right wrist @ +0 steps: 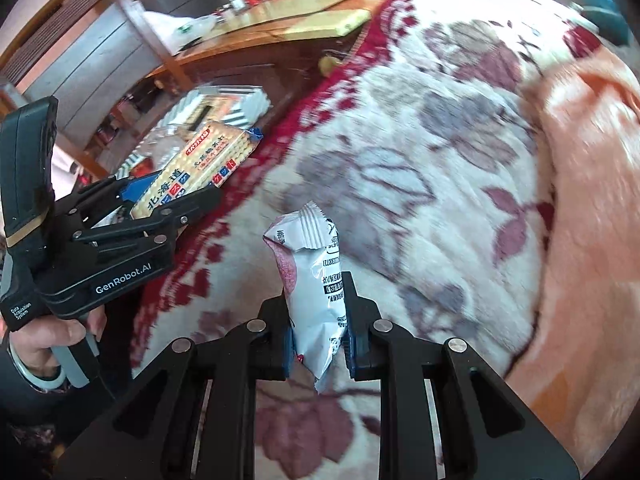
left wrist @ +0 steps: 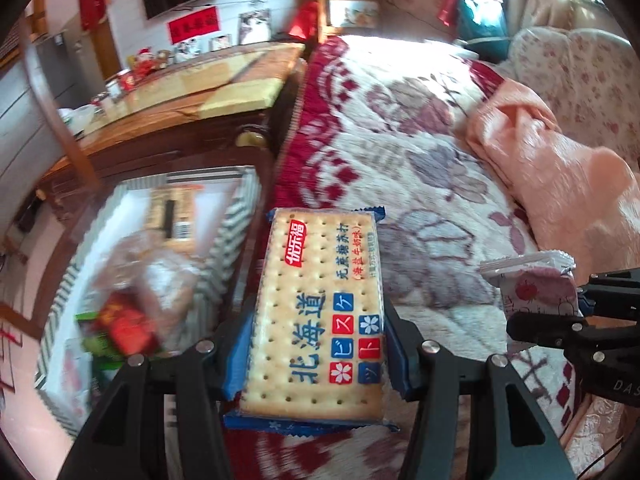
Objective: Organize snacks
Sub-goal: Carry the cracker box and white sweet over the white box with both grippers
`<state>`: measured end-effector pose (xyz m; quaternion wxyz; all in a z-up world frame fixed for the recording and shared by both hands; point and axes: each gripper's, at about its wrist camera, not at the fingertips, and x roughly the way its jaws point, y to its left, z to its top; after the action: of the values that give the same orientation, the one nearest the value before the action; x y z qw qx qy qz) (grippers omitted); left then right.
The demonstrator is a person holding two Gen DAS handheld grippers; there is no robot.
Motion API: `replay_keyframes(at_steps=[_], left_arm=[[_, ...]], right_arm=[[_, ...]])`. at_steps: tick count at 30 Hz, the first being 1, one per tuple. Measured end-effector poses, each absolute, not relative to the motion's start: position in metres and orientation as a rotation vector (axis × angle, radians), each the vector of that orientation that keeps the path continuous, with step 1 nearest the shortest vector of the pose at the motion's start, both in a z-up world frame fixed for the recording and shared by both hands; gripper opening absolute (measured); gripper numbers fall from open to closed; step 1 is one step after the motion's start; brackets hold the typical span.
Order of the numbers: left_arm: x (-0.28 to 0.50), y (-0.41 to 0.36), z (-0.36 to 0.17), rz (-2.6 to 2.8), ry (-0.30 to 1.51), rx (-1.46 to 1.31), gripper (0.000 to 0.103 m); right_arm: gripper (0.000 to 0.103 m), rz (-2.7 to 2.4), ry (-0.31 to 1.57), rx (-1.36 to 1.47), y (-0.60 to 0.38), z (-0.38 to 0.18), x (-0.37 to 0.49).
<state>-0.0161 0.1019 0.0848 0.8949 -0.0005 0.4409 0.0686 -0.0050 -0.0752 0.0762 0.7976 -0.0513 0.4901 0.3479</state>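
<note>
My left gripper (left wrist: pixel 316 344) is shut on a blue-edged cracker packet (left wrist: pixel 320 312) with Chinese print, held above the edge of a floral blanket. It also shows in the right wrist view (right wrist: pixel 196 168), with the left gripper (right wrist: pixel 176 204) at the left. My right gripper (right wrist: pixel 318 332) is shut on a small white-and-pink snack packet (right wrist: pixel 316 280), held upright over the blanket. That packet (left wrist: pixel 532 288) and the right gripper (left wrist: pixel 560 320) show at the right edge of the left wrist view.
A striped-rim box (left wrist: pixel 236 216) with several snacks, one red (left wrist: pixel 128 328), sits low at the left beside the bed; it also shows in the right wrist view (right wrist: pixel 240 100). A wooden table (left wrist: pixel 192 92) stands behind. A pink blanket (left wrist: pixel 560 176) lies at the right.
</note>
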Motion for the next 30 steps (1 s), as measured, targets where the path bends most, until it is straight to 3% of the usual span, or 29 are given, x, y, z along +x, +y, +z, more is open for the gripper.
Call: replay_keyframes(at_steps=[30], left_arm=[[-0.077, 0.248, 0.097, 0.477, 0.877, -0.225, 0.058]], right_arm=[[0.018, 1.022, 0.996, -0.320, 0.105, 0.110, -0.031]])
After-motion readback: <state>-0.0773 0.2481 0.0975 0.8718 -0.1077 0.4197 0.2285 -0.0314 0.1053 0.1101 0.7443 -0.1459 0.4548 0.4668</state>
